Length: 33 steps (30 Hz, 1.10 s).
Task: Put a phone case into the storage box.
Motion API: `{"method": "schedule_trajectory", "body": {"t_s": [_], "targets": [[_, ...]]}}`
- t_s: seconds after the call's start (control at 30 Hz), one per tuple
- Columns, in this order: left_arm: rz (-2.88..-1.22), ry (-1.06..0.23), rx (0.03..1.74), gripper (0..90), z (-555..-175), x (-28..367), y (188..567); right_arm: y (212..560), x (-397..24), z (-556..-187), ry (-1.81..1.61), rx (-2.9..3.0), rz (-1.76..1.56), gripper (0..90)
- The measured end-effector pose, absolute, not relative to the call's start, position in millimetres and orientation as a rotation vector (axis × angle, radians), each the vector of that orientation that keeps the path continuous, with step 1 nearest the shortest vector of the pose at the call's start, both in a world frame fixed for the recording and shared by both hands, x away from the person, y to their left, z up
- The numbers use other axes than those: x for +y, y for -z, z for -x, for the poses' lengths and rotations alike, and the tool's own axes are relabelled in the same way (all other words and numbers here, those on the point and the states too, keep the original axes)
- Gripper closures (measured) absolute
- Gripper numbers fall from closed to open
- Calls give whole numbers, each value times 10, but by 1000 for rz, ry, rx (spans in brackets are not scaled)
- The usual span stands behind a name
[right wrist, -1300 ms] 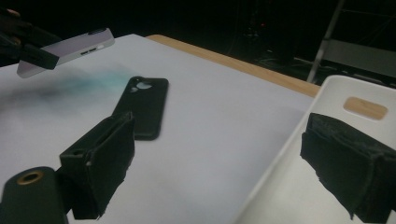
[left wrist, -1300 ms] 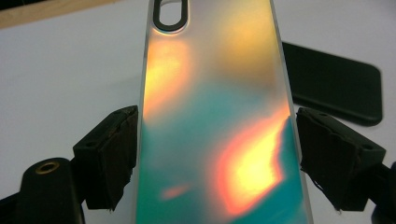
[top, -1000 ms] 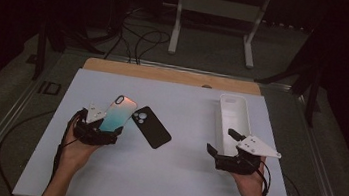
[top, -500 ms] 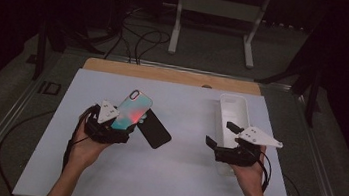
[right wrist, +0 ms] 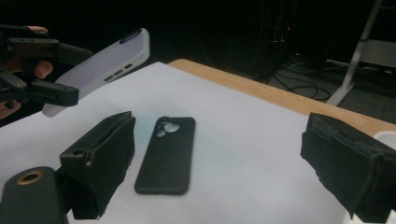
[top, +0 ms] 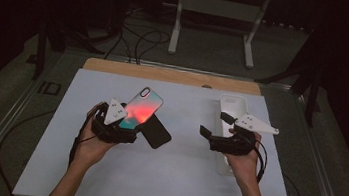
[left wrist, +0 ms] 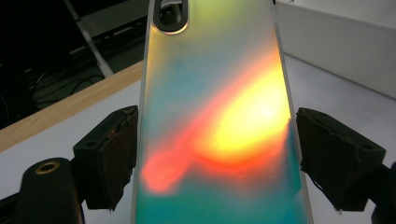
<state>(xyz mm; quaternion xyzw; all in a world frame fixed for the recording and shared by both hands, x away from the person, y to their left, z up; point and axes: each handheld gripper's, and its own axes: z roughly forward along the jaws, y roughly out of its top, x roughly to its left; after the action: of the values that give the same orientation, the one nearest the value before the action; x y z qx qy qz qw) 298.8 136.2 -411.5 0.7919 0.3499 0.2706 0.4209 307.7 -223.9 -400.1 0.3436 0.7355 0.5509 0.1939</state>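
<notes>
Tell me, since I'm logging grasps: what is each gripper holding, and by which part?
The left gripper clamps the iridescent phone case by its long side edges, near the lower end. The right gripper is open, holding nothing.

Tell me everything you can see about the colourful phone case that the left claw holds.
The iridescent phone case is slim, glossy and plastic-looking, and shimmers teal, orange and yellow. A dark oval camera cut-out sits at its far end. The left claw grips its near part, one black pad on each long edge. The case is lifted off the white table and tilts up and away from the person, above the black phone case lying flat. Nothing else touches it.
</notes>
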Motion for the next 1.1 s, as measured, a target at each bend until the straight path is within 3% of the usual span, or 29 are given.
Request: {"method": "schedule_trajectory", "body": {"t_s": [1.1], "targets": [[-1993,-635,637,170,-2904,884,4067,3921,-1631,-3335,-1710,2254,-942,129]]}}
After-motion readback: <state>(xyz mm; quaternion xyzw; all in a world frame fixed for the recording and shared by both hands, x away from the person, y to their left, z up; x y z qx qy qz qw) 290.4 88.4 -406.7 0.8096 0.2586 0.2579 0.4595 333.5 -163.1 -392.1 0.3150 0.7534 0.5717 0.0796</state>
